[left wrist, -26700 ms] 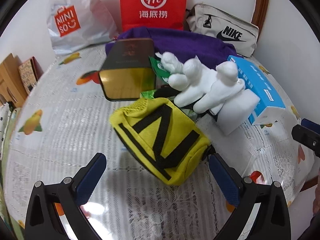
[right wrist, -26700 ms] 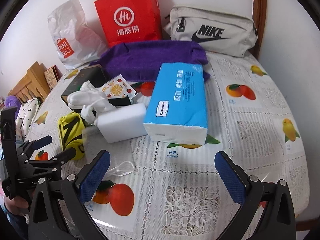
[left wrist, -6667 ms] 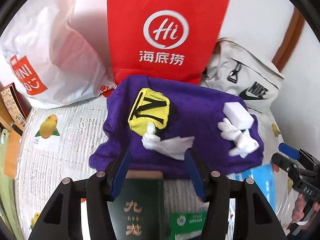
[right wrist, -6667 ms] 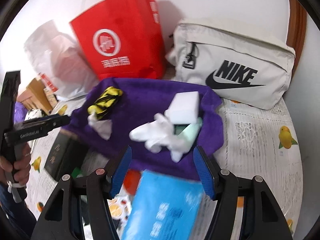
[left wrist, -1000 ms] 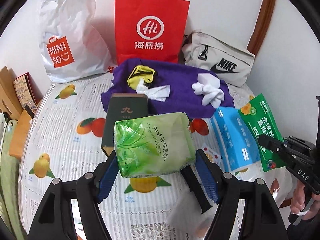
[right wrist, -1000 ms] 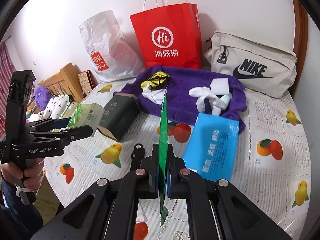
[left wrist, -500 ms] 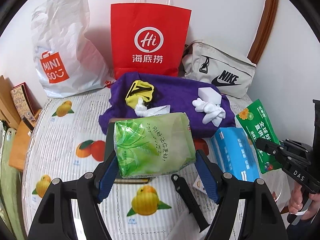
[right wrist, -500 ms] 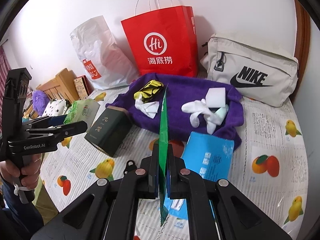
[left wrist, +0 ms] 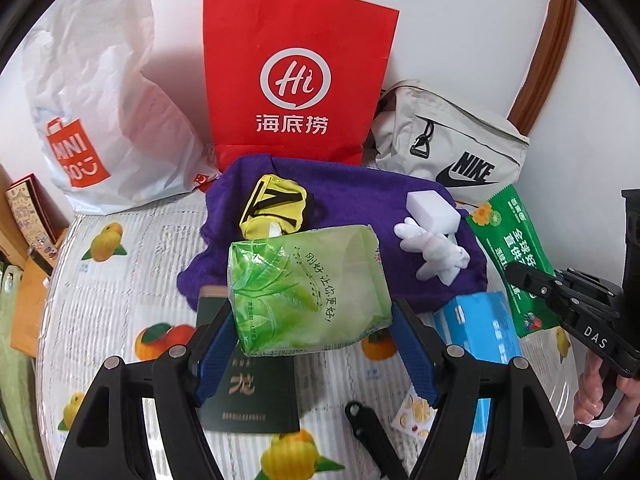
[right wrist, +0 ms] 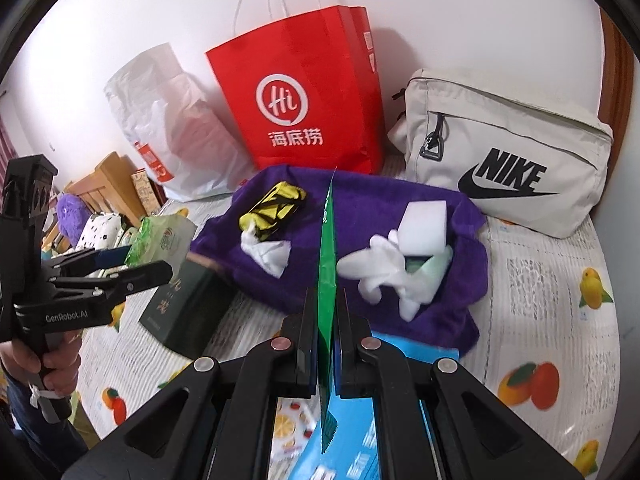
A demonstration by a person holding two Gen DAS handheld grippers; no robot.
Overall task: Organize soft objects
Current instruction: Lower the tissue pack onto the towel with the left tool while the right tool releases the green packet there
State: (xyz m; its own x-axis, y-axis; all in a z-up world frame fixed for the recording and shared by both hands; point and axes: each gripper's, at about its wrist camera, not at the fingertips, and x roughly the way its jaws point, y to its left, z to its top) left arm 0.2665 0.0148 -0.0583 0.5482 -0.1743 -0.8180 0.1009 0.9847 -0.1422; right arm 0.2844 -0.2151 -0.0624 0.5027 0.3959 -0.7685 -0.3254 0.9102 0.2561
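Observation:
My left gripper point(left wrist: 310, 320) is shut on a light green tissue pack point(left wrist: 306, 288) and holds it in the air before the purple towel point(left wrist: 360, 188). My right gripper point(right wrist: 325, 320) is shut on a flat dark green packet point(right wrist: 327, 256), seen edge-on; it also shows in the left wrist view point(left wrist: 510, 252). On the towel point(right wrist: 360, 200) lie a yellow-black pouch point(right wrist: 274, 206), a crumpled white tissue point(right wrist: 268, 250), a white sponge block point(right wrist: 426, 224) and a white soft toy point(right wrist: 376, 268).
A red paper bag point(left wrist: 296, 84), a white Miniso bag point(left wrist: 92, 92) and a beige Nike bag point(left wrist: 452, 152) stand behind the towel. A dark green box point(left wrist: 248, 384), a blue tissue pack point(left wrist: 480, 324) and a black strap point(left wrist: 372, 432) lie on the fruit-print tablecloth point(left wrist: 116, 280).
Both grippers have moved forward toward the purple towel, each still holding its pack. The towel and bags look larger and nearer.

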